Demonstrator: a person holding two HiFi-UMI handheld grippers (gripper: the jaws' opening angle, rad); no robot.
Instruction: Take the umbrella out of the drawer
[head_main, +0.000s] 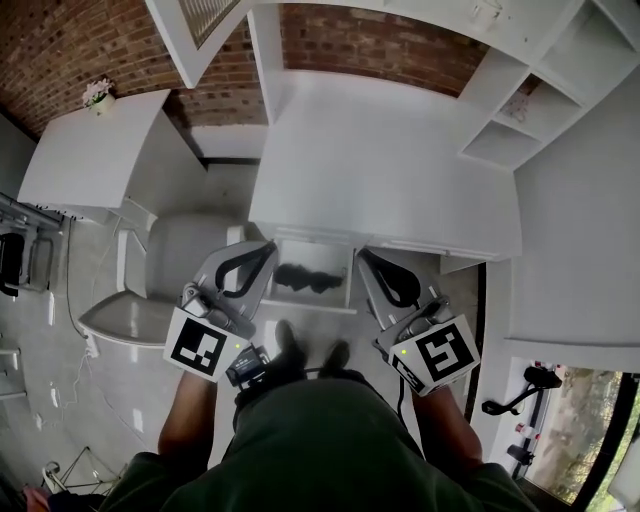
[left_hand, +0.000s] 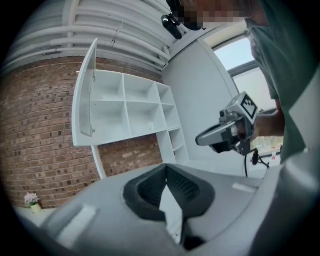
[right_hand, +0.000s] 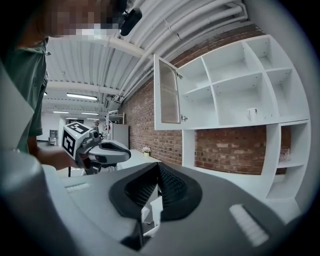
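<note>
A dark folded umbrella (head_main: 310, 278) lies in the open white drawer (head_main: 312, 305) under the desk's front edge. My left gripper (head_main: 264, 249) hovers at the drawer's left side, shut, with nothing between its jaws. My right gripper (head_main: 367, 256) hovers at the drawer's right side, also shut and empty. Neither touches the umbrella. In the left gripper view my left gripper (left_hand: 166, 168) points over the desk, with the right gripper (left_hand: 227, 135) beside it. In the right gripper view my right gripper (right_hand: 158, 166) shows closed tips, and the left gripper (right_hand: 97, 149) is at the left.
The white desk (head_main: 380, 160) stands against a brick wall. A white shelf unit (head_main: 530, 100) rises at the right, with an open cabinet door (right_hand: 167, 92) above. A white chair (head_main: 150, 290) stands left of the drawer. A small flower pot (head_main: 98, 95) sits on a side table.
</note>
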